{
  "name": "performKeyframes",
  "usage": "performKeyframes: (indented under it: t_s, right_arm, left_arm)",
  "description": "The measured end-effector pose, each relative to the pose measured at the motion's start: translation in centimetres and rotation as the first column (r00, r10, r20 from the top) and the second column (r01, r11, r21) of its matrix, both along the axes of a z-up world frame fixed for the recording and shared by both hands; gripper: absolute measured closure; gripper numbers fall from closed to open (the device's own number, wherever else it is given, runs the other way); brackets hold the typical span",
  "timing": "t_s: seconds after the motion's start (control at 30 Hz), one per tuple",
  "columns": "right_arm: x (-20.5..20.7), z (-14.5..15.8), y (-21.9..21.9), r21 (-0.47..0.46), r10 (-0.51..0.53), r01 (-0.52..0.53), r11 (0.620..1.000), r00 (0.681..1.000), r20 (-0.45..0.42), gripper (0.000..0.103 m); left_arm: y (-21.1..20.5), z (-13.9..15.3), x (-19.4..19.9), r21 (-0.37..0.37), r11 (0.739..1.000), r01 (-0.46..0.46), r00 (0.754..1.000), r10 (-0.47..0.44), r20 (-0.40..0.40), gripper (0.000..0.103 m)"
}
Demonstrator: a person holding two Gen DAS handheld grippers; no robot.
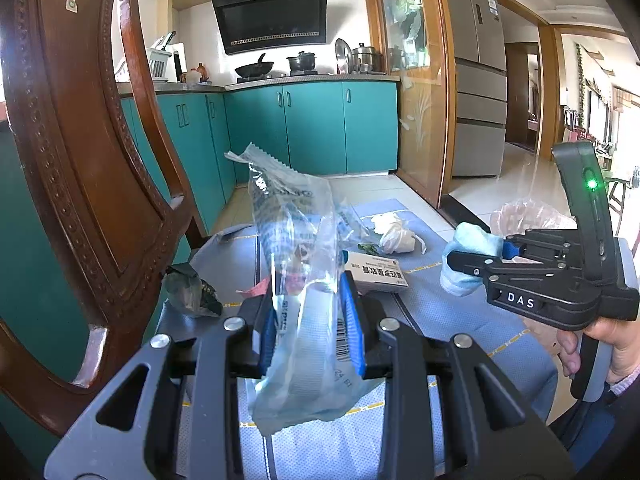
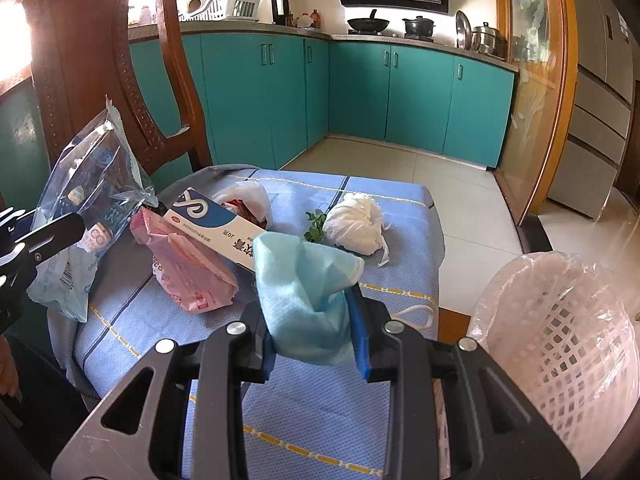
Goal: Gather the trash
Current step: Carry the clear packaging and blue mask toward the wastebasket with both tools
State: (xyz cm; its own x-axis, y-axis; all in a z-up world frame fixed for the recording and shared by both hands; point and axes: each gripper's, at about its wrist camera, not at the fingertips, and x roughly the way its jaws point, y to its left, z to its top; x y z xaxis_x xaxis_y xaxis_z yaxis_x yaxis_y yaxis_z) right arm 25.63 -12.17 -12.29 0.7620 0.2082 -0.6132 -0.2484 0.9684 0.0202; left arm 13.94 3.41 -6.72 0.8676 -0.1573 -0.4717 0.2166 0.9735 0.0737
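Teal kitchen; blue-clothed table (image 2: 360, 400). Left hand-held gripper (image 1: 311, 332) pinches one crinkled clear plastic wrapper (image 1: 292, 248); right hand-held gripper (image 2: 316, 328) pinches one light-blue cloth (image 2: 304, 280). One white medicine box (image 2: 212, 224) lies mid-frame.

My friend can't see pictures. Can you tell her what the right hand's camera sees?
The right gripper pinches a crumpled light-blue mask in its jaws above a blue-clothed table. A white lined trash basket waits to the right; a medicine box, pink wrapper and white wad lie behind.
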Motion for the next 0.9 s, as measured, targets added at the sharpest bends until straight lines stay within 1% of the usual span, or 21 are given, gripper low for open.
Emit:
performKeyframes:
  t_s: [0.6,0.9]
  right_arm:
    - [-0.02,0.01,0.39,-0.003,0.001,-0.001,1.000,1.000,-0.001,0.072]
    - [-0.15,0.28,0.28,0.005,-0.004,0.004,1.000,1.000,0.014,0.072]
  left_arm:
    - [-0.12,-0.09,0.00,0.007,1.000,0.008,1.000,-0.008,-0.003,0.073]
    - [-0.18,-0.11,0.06,0.006,1.000,0.012,1.000,-0.012,-0.002,0.073]
